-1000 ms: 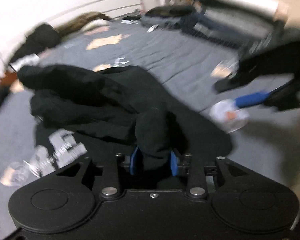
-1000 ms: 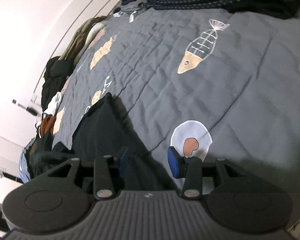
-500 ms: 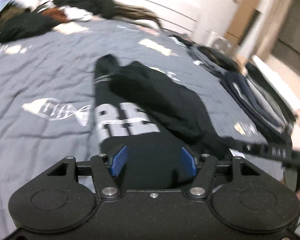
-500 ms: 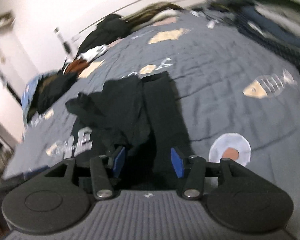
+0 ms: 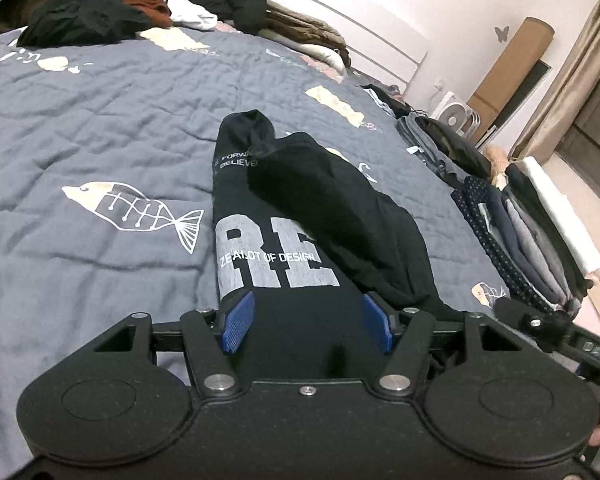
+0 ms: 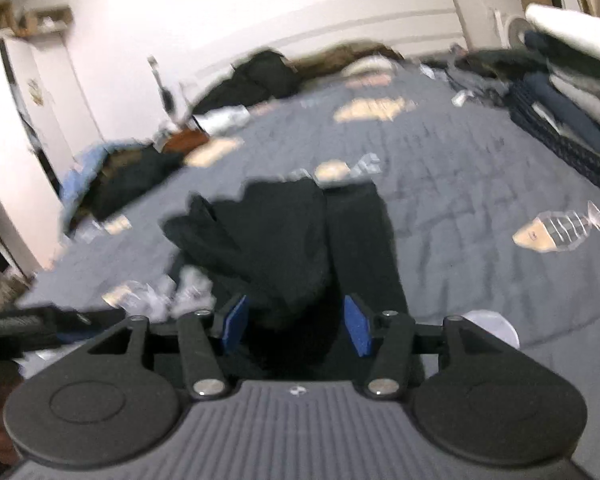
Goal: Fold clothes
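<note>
Lengthwise, the black T-shirt (image 5: 284,248) runs up mid-frame from both grippers across the grey bed quilt (image 5: 100,128); left gripper (image 5: 306,322) and right gripper (image 6: 296,324) stand released, straddling its near hem, equally near.

Black garment (image 5: 300,240): grey block letters, small white text across them. Bedspread (image 5: 100,128): slate grey, white-outlined fish skeletons with tan heads, cream patches. Gripper pads (image 5: 239,322): blue, black housings. Folded stack (image 5: 540,232): navy dotted, grey, white layers.
</note>
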Available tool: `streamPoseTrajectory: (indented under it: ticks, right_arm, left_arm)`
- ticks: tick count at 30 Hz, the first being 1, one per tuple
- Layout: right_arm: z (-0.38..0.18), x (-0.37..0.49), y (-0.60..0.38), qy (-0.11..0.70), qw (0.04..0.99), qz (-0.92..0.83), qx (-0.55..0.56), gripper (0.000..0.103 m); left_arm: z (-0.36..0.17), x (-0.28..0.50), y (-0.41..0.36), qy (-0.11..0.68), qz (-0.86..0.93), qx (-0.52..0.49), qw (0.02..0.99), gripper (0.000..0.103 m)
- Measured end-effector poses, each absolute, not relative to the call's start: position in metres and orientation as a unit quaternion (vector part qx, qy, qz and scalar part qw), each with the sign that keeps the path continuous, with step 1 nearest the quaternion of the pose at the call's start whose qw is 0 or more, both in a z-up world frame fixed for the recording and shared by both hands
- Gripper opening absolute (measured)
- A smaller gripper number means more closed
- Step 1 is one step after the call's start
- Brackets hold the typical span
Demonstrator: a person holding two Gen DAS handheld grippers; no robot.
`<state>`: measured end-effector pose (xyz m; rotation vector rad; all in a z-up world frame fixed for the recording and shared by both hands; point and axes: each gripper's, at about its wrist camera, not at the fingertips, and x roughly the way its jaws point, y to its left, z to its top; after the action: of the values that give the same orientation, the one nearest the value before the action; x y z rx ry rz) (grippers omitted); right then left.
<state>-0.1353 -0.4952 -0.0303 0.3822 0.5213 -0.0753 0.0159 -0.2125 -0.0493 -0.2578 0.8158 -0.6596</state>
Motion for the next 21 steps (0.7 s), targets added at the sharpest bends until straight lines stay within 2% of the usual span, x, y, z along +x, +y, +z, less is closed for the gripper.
streamPoseTrajectory:
  ticks: [2,8,11,12,13,16,19,21]
  right_arm:
    - [-0.028,-0.136,-0.493,0.248,0.952,-0.024,0.177,0.054]
    - [-0.058,-0.112,-0.479,0.327,0.93,-0.025,0.168,0.056]
    - [-0.067,-0.1,-0.477,0.323,0.93,-0.027,0.175,0.055]
    - [-0.07,-0.096,-0.479,0.323,0.928,-0.037,0.179,0.052]
    - [-0.073,-0.094,-0.483,0.324,0.925,-0.043,0.196,0.037]
    - [-0.078,-0.097,-0.5,0.313,0.907,-0.036,0.28,0.015]
    - [-0.067,-0.113,-0.514,0.263,0.896,-0.02,0.357,0.011]
    - [-0.048,-0.129,-0.516,0.223,0.904,-0.014,0.363,0.01]
  left_arm:
    - [-0.051,0.016,-0.213,0.391,-0.311,-0.122,0.858,0.059]
    - [-0.05,0.014,-0.215,0.389,-0.315,-0.112,0.859,0.059]
    - [-0.051,0.013,-0.215,0.391,-0.312,-0.112,0.859,0.059]
    - [-0.051,0.014,-0.215,0.391,-0.311,-0.112,0.859,0.059]
    - [-0.051,0.014,-0.214,0.392,-0.309,-0.111,0.859,0.059]
    - [-0.05,0.015,-0.212,0.389,-0.307,-0.116,0.861,0.059]
    - [-0.049,0.016,-0.211,0.387,-0.307,-0.116,0.862,0.059]
    - [-0.049,0.016,-0.211,0.389,-0.308,-0.115,0.86,0.059]
